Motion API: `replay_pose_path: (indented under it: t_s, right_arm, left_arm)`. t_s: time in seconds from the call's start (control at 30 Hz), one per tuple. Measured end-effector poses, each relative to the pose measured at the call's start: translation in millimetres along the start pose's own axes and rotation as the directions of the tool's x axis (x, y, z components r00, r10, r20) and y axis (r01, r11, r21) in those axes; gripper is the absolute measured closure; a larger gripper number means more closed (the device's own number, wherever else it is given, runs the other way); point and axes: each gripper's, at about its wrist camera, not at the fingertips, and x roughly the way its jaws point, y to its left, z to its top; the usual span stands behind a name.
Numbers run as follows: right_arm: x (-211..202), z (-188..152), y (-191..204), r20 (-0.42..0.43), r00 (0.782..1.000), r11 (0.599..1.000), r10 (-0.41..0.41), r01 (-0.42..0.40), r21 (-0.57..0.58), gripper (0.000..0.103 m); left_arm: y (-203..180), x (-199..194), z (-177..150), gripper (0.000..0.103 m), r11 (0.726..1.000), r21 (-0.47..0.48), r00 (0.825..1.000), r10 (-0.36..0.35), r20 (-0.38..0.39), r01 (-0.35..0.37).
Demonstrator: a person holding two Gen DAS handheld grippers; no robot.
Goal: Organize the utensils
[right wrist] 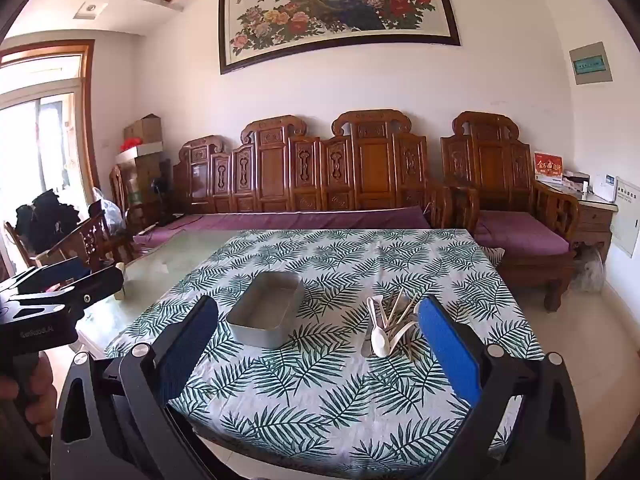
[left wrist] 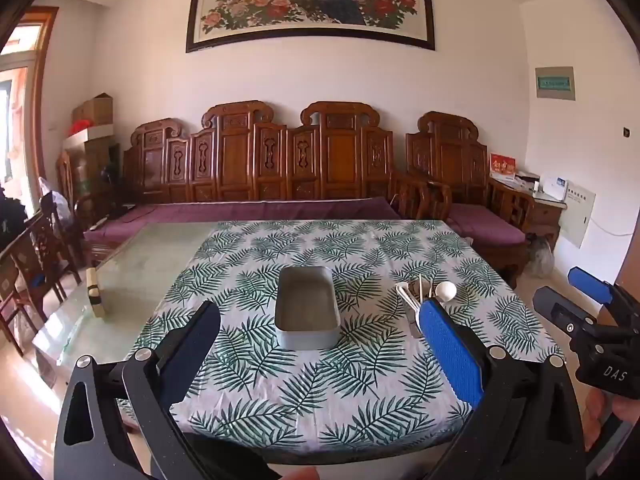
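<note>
An empty grey metal tray (left wrist: 306,312) sits on the leaf-patterned tablecloth (left wrist: 360,392); it also shows in the right wrist view (right wrist: 265,308). A pile of utensils (left wrist: 424,294), white spoons and wooden chopsticks, lies to its right, also in the right wrist view (right wrist: 390,326). My left gripper (left wrist: 320,320) is open and empty, held above the table's near side. My right gripper (right wrist: 318,318) is open and empty too, with the utensils between its fingers in the distance. Each gripper shows at the edge of the other's view (left wrist: 592,320) (right wrist: 60,288).
The cloth covers the right part of a glass-topped table (left wrist: 140,260). A small wooden block (left wrist: 95,292) stands on the glass at the left. A carved wooden sofa (left wrist: 300,168) with purple cushions stands behind the table. Wooden chairs (left wrist: 36,260) stand at the left.
</note>
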Motion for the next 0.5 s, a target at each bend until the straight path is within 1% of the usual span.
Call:
replay_pose_path:
  t_s: [0.5]
  right_arm:
    - [-0.2, 0.0, 2.1, 0.0, 1.0, 1.0, -0.002, 0.002, -0.002, 0.003]
  left_arm:
    - [-0.5, -0.2, -0.4, 0.006, 1.0, 0.006, 1.0, 0.003, -0.001, -0.003]
